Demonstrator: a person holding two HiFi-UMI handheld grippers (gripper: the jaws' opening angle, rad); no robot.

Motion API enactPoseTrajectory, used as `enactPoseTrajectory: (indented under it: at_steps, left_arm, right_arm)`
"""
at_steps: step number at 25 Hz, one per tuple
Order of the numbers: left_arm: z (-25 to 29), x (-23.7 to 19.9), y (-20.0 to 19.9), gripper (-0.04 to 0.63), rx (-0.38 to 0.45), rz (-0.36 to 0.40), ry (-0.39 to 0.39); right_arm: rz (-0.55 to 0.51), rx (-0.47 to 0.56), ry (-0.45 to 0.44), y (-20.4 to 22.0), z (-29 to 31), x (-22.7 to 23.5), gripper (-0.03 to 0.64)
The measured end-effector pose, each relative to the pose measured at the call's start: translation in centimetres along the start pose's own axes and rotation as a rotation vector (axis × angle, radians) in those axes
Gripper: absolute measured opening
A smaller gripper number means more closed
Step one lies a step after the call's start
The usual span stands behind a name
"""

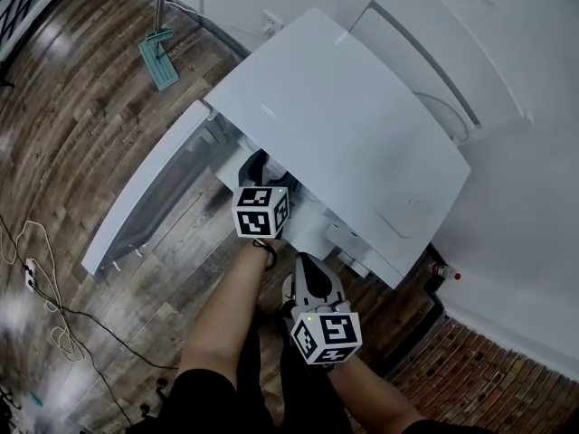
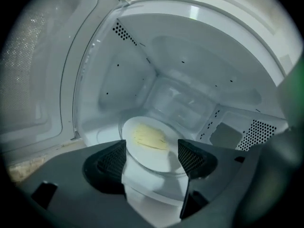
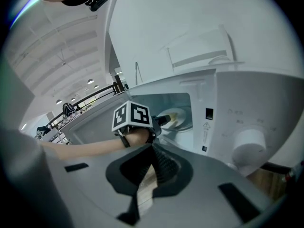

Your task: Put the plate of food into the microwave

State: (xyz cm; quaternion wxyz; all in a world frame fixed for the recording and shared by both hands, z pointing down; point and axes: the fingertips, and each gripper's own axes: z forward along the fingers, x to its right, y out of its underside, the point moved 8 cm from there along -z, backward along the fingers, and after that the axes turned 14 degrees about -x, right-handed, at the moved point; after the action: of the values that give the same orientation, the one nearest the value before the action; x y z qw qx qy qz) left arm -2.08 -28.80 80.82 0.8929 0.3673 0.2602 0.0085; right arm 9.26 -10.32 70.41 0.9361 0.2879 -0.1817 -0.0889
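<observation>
Here, left gripper [image 2: 153, 156] spread wide, plate of food [image 2: 142, 163] between its jaws inside the microwave [image 2: 190, 56]; right gripper [image 3: 153, 170] pressed together

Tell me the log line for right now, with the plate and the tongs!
plate: inside microwave, food on it | left tongs: open, plate's near rim between them | right tongs: shut, empty, outside | door: open

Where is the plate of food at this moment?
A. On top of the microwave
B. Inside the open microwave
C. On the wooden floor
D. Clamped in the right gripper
B: the left gripper view shows the plate resting inside the microwave, with the left gripper open, one jaw on either side of it.
</observation>
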Motion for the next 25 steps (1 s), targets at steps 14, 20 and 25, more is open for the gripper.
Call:
enactPoseTrajectory:
  at_steps: [14,20,25]
  left_arm:
    - [-11.5,0.1,1.3,-0.003,0.029,0.178,-0.180]
    - [-18.5,2.3,1.4,-0.003,-0.047,0.216,-0.152]
    - [-24.1,5.7,-2.0,-0.003,-0.081,0.125,-0.127]
  right_arm:
    - [0.042,0.082,0.014,-0.8,1.6,-0.7,0.011]
    - [0.066,0.128,0.036,-2.6,0.7,-2.3,0.011]
    - [0.051,0.148,0.064,-5.7,-4.6,-4.4,0.011]
